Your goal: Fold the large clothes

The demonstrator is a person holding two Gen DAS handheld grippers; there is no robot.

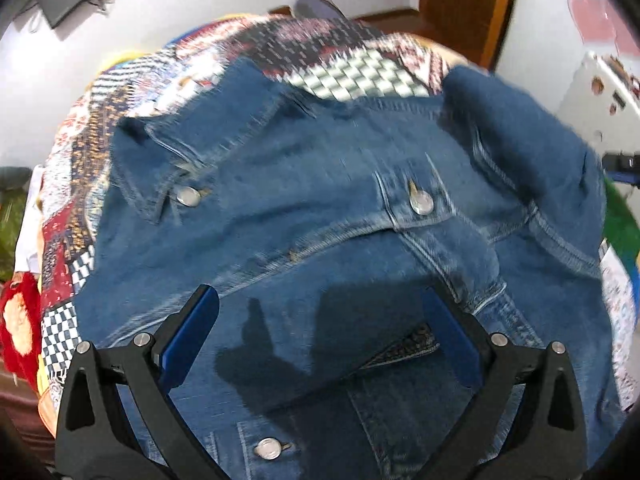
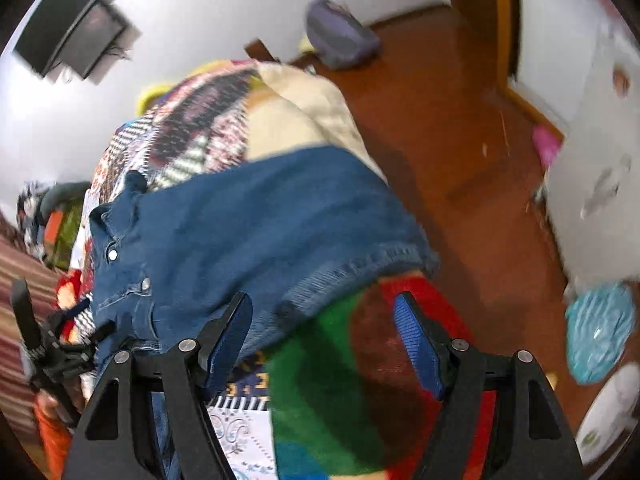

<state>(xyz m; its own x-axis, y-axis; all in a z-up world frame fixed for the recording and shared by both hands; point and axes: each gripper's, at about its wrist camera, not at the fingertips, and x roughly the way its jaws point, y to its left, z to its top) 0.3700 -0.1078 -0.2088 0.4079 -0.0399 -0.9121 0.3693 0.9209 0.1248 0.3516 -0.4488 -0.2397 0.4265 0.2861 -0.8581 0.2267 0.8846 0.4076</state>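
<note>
A blue denim jacket [image 1: 320, 216] with metal buttons lies spread on a patterned patchwork bedspread [image 1: 328, 60]. My left gripper [image 1: 320, 300] hovers over the jacket's front, its blue-padded jaws wide apart with nothing between them. In the right wrist view the jacket [image 2: 256, 232] hangs over the bed's edge, its hem toward me. My right gripper [image 2: 324, 312] stands open just past that hem, above a red, green and blue blanket [image 2: 328, 380], holding nothing. The left gripper [image 2: 48, 352] shows at the far left of that view.
A brown wooden floor [image 2: 440, 140] runs along the bed's right side, with a purple bag [image 2: 340, 36], a white cabinet [image 2: 592, 160] and a teal bundle [image 2: 600, 332] on it. A dark screen [image 2: 72, 44] hangs on the white wall. A red cushion [image 1: 20, 320] lies at the left.
</note>
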